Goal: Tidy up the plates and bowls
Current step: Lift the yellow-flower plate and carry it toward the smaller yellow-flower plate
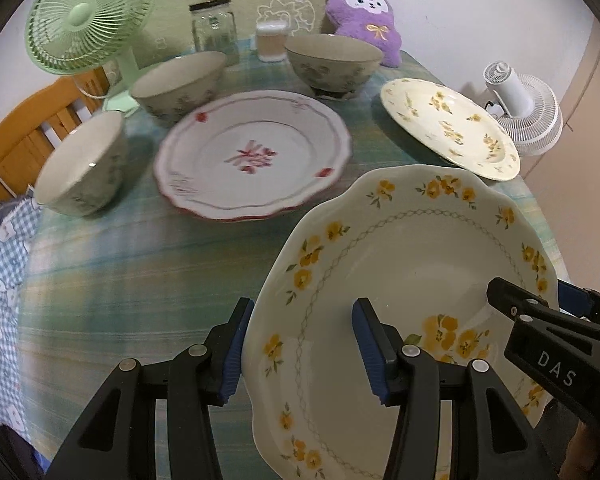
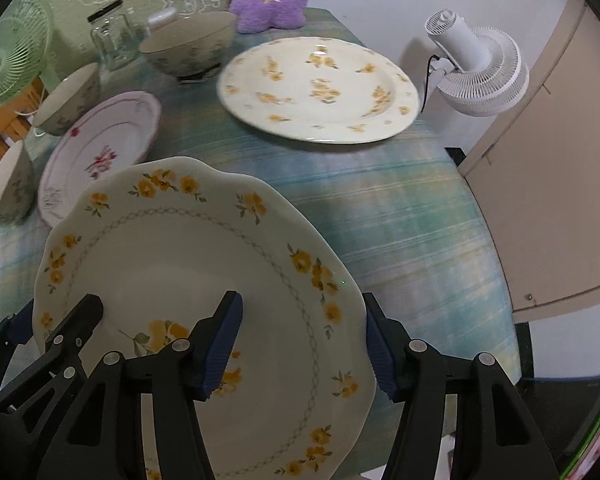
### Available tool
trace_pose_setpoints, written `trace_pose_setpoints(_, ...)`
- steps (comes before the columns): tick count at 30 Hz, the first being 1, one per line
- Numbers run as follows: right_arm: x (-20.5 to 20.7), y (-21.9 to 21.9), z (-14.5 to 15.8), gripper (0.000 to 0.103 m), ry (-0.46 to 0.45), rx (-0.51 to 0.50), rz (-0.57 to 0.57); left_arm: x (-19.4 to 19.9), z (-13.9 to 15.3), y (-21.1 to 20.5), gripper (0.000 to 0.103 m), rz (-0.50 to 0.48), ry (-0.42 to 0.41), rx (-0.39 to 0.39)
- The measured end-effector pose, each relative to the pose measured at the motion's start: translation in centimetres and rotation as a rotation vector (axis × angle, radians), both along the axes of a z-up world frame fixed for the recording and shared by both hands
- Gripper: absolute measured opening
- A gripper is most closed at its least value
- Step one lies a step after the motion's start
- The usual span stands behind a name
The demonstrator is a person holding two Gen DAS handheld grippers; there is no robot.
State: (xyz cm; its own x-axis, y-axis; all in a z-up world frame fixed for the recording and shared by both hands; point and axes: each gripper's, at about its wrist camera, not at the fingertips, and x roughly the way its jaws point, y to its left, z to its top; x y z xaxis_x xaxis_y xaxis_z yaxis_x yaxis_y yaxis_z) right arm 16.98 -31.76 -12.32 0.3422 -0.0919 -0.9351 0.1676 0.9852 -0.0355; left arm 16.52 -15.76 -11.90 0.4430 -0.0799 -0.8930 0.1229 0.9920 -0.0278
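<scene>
Left gripper [image 1: 300,350] and right gripper [image 2: 302,344] both straddle opposite rims of the yellow-flower scalloped plate [image 1: 412,264], fingers spread, lower frame; red-pattern plate [image 1: 252,156] centre-left.

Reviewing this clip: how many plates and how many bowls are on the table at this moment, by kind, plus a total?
Plates: 3 (scalloped yellow-flower plate, red-pattern plate, round yellow-flower plate)
Bowls: 3 (near-left bowl, middle bowl, far bowl)
Total: 6

We hold the left gripper [image 1: 300,344] and the right gripper [image 2: 302,344] near and low, side by side, aimed forward and angled toward each other. Each has its fingers [image 1: 370,350] spread wide apart, not closed.
</scene>
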Motion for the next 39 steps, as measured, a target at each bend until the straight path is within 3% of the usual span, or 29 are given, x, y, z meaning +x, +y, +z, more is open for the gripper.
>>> trace_pose_setpoints(11, 2.1, -4.6, -2.4, 0.063, 0.029, 0.025, 0.059, 1.3, -2.2, -4.7, 0.052, 0.078, 0.037, 0.029)
trace_pose_setpoints(22, 2.7, -5.5, -2.4, 0.065, 0.022, 0.088, 0.126, 1.9, -2.2, -4.6, 0.053, 0.154, 0.056, 0.031)
trace_pose_setpoints(26, 2.3, -5.7, -0.9, 0.069, -0.005, 0.114, 0.122, 1.5, -0.3, -5.3, 0.074, 0.117, 0.009, 0.05)
trace_pose_setpoints(39, 1.7, -5.2, 6.3, 0.071, -0.201, 0.05, 0.055, 2.6, 5.5, -4.7, 0.082, 0.023, -0.131, 0.02)
